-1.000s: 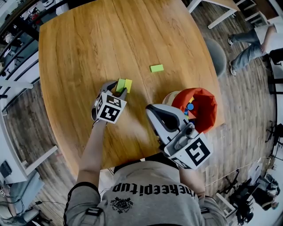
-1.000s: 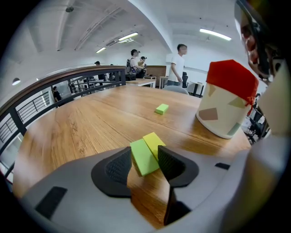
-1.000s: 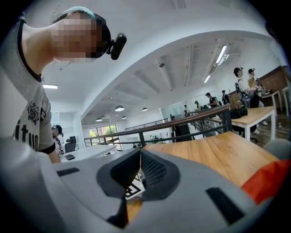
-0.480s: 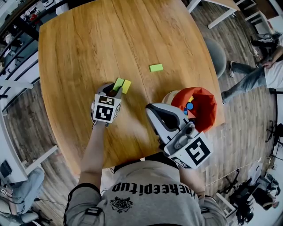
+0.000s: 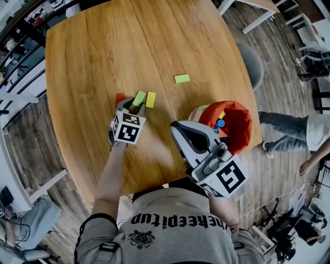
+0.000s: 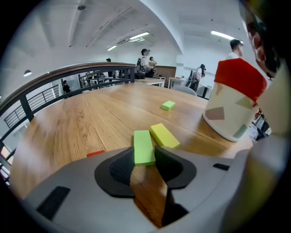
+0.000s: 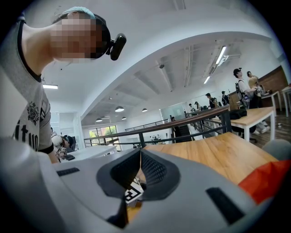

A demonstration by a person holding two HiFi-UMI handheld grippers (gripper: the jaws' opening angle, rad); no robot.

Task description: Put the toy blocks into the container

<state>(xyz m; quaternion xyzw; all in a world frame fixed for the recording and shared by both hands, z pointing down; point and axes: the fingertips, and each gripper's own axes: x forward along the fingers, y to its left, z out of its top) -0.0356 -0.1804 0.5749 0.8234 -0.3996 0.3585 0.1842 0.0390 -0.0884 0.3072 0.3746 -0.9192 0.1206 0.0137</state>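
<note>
Table (image 5: pixel 93 62): left gripper (image 5: pixel 135 106) (opening) straddles green block (image 6: pixel 143 143).

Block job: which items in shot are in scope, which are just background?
In scope:
- near green block
- yellow block beside it
- red block
- far green block
- container, red-rimmed, with blocks already inside

Background:
- grey chair at the table edge
- white table
- passer-by on the floor
</note>
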